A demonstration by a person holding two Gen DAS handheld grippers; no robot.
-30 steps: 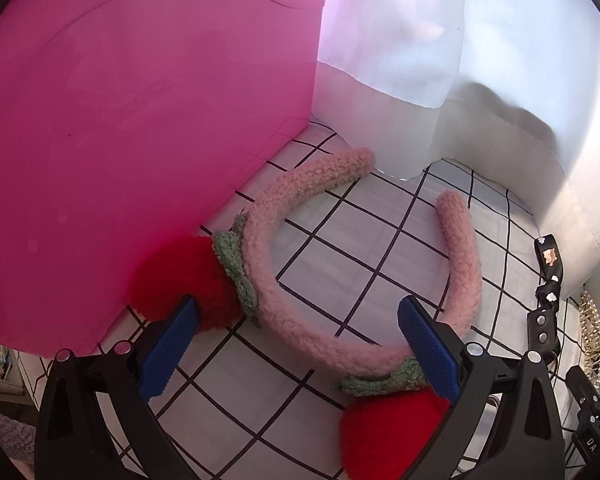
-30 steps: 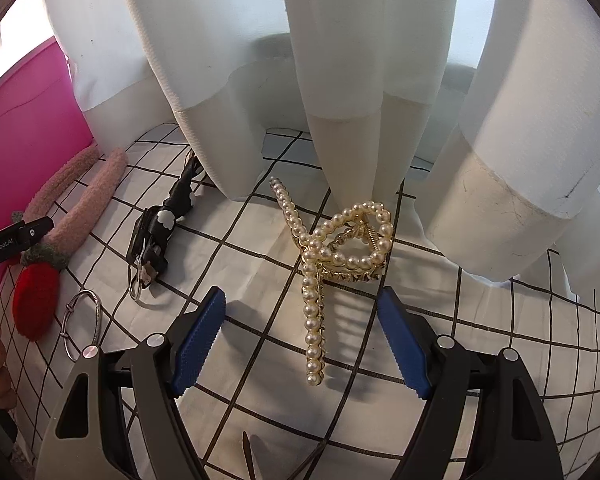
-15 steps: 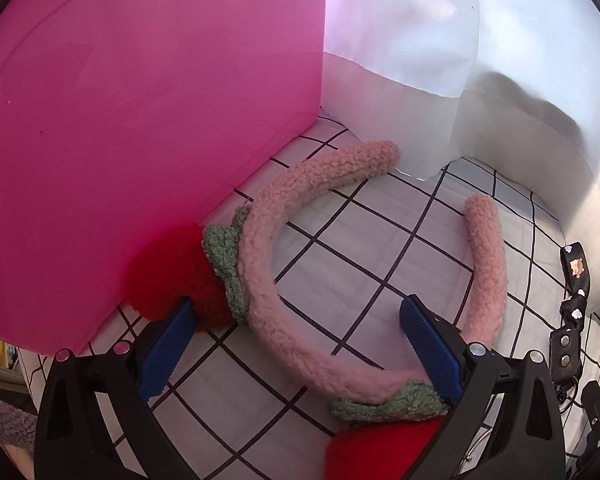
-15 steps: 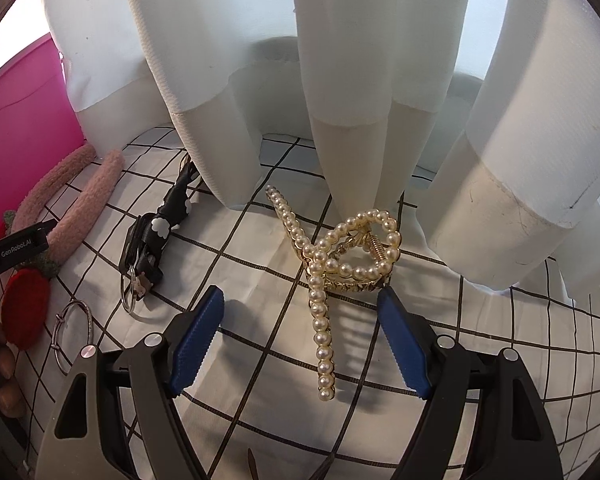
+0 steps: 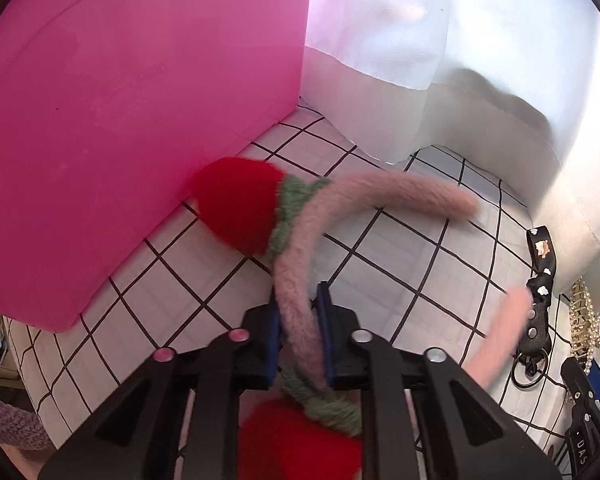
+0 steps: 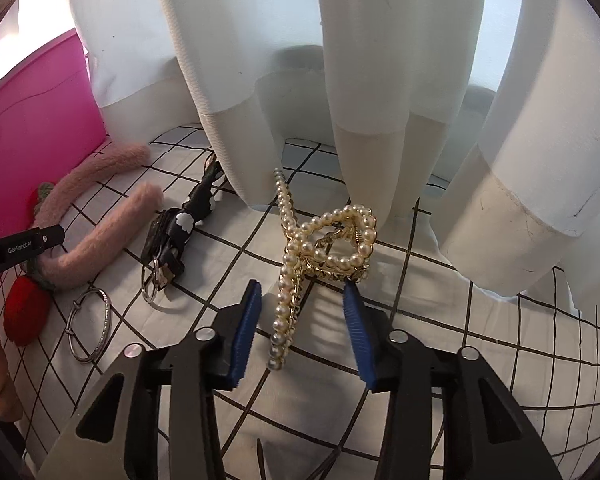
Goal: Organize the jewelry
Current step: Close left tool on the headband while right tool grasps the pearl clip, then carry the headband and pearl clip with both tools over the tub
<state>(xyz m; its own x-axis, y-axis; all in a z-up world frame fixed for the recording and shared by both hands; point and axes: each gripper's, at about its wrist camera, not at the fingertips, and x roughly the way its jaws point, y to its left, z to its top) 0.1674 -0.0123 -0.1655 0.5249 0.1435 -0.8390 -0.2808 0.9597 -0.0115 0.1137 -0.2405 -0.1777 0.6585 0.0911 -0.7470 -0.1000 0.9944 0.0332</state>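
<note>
Beside the pink bin (image 5: 100, 120) on the checked cloth (image 5: 400, 264), the left tongs (image 5: 298, 328) clamp the fuzzy pink headband (image 5: 296, 292). Right tongs (image 6: 300, 328), partly open and holding nothing, straddle the pearl hair claw (image 6: 324, 248), near the black strap (image 6: 180, 228) and ring (image 6: 88, 324).

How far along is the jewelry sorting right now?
Nothing looks put away yet. In hand: the left gripper is shut on the pink headband; the right gripper is open around the pearl hair clip, not gripping it. Left on the checked cloth: the black keychain strap and the silver bangle. The pink bin is beside the headband; its inside is hidden.
</note>
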